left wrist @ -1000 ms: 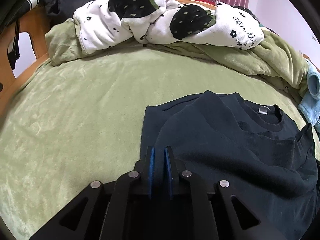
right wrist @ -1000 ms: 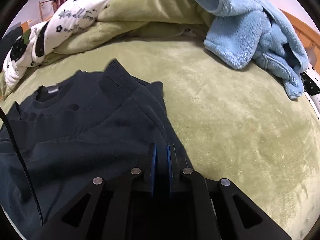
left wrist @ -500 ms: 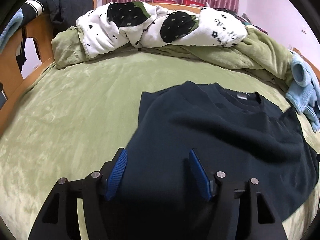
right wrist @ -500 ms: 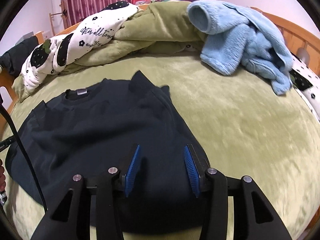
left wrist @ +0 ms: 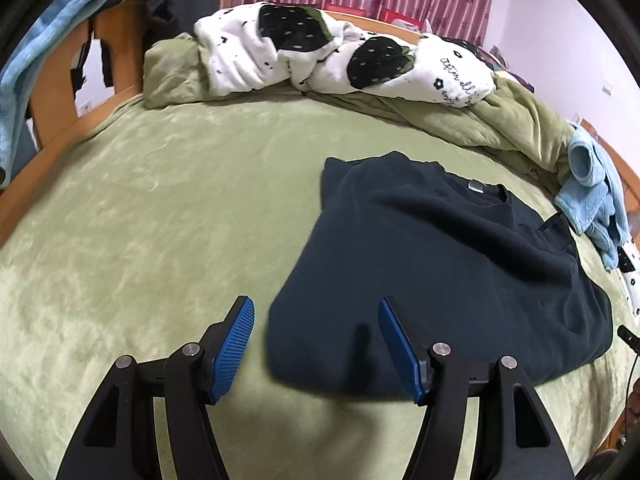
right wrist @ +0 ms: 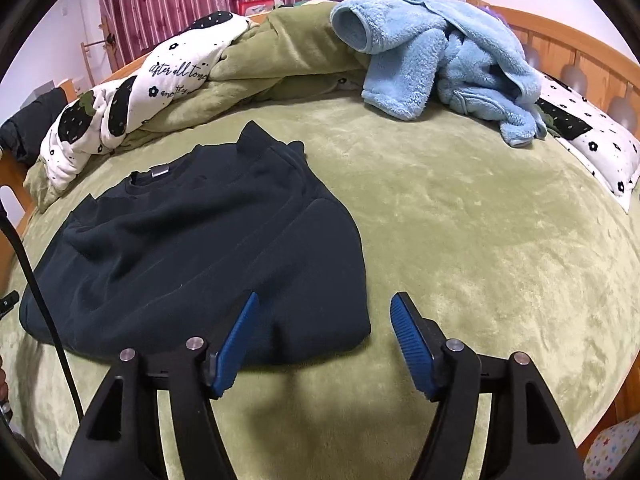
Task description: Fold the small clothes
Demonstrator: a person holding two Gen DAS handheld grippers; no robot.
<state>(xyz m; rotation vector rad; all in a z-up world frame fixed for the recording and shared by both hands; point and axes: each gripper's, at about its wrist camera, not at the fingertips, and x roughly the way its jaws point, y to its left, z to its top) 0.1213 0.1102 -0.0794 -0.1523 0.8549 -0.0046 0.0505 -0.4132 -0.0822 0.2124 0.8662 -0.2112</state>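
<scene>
The dark navy sweatshirt (left wrist: 448, 264) lies folded on the green bed cover (left wrist: 160, 208), its near fold facing both tools. The left gripper (left wrist: 316, 340) stands with fingers apart over that fold's corner, nothing pinched. The right gripper (right wrist: 324, 340) is spreading wider — empty too, above the opposite corner. To fold on neatly, I'd pinch both corners evenly and carry them across together. No baskets or boxes here — only a blue fleece (right wrist: 440, 56) heaped nearby.
</scene>
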